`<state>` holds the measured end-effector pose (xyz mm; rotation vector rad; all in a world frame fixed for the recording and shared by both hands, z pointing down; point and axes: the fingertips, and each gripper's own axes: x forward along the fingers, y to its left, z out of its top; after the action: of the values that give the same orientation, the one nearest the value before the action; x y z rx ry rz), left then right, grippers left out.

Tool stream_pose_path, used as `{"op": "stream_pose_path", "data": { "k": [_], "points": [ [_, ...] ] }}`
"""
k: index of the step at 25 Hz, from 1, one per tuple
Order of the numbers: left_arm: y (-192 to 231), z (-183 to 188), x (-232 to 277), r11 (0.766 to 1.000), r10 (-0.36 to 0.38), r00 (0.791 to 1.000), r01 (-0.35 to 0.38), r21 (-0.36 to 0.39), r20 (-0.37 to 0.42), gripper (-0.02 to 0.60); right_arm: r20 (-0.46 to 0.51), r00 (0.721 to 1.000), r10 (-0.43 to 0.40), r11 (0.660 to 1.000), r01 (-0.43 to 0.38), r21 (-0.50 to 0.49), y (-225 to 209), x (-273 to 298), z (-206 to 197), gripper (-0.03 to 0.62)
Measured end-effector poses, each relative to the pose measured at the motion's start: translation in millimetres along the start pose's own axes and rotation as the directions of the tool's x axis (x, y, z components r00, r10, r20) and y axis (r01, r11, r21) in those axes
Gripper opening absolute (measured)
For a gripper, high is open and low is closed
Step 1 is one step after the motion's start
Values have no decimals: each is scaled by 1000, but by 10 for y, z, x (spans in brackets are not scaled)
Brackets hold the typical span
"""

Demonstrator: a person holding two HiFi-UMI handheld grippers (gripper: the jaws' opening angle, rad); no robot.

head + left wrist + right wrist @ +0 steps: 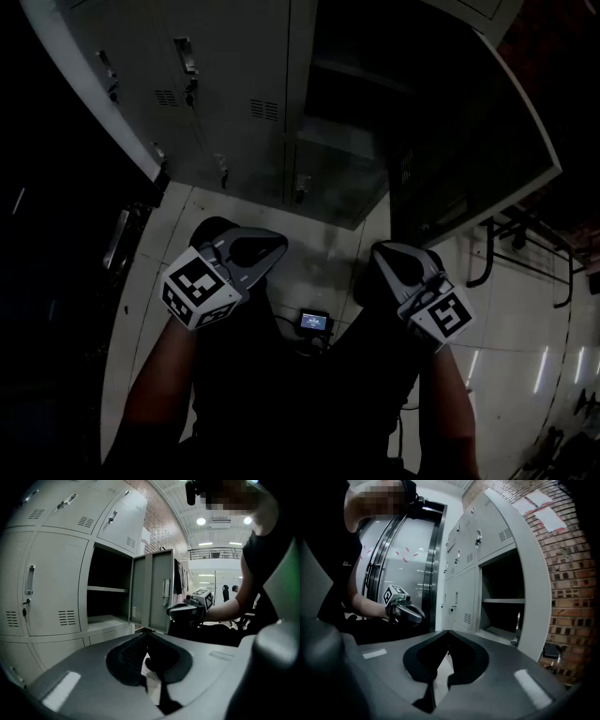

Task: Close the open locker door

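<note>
A bank of grey lockers (234,103) stands in front of me. One compartment (108,597) is open and shows a bare shelf inside. Its door (469,141) is swung out toward me on the right; it also appears as the door (157,590) in the left gripper view and edge-on as the door (534,588) in the right gripper view. My left gripper (267,246) and right gripper (380,253) are held low, side by side, short of the lockers and touching nothing. Both are shut and empty, with the tips meeting on the left gripper (146,631) and the right gripper (448,632).
A small lit screen (313,322) sits low between my arms. A dark metal frame (497,248) stands on the pale tiled floor at right. A brick wall (572,573) flanks the lockers. Glass doors (403,550) and distant people (234,590) lie off to the sides.
</note>
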<state>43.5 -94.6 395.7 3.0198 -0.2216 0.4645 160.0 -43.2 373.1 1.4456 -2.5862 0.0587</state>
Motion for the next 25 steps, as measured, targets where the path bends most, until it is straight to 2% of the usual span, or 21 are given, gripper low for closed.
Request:
{"op": "stream_pose_path", "data": {
  "k": [5,8,11,17,25],
  "points": [
    [-5,0,5,1000,-3,1000,3,-2,-1,12,3,1000,-1,1000,1,1,-6,-2,-3,2],
    [-11,-1,9,1000,-3,1000,3,-3,-1,12,40,999,-8,1000,7,16,-15,-54,75,2],
    [-10,2,5,1000,-4,1000,4,-6,0,12,91,995,-40,998,36,52,-72,-194,188,2],
    [-1,8,10,1000,-5,1000,5,-6,0,12,98,988,-121,992,117,49,-261,-559,319,3],
    [-8,5,18,1000,-6,1000,6,-6,-2,12,131,965,-226,974,220,56,-688,-1084,382,92]
  ]
}}
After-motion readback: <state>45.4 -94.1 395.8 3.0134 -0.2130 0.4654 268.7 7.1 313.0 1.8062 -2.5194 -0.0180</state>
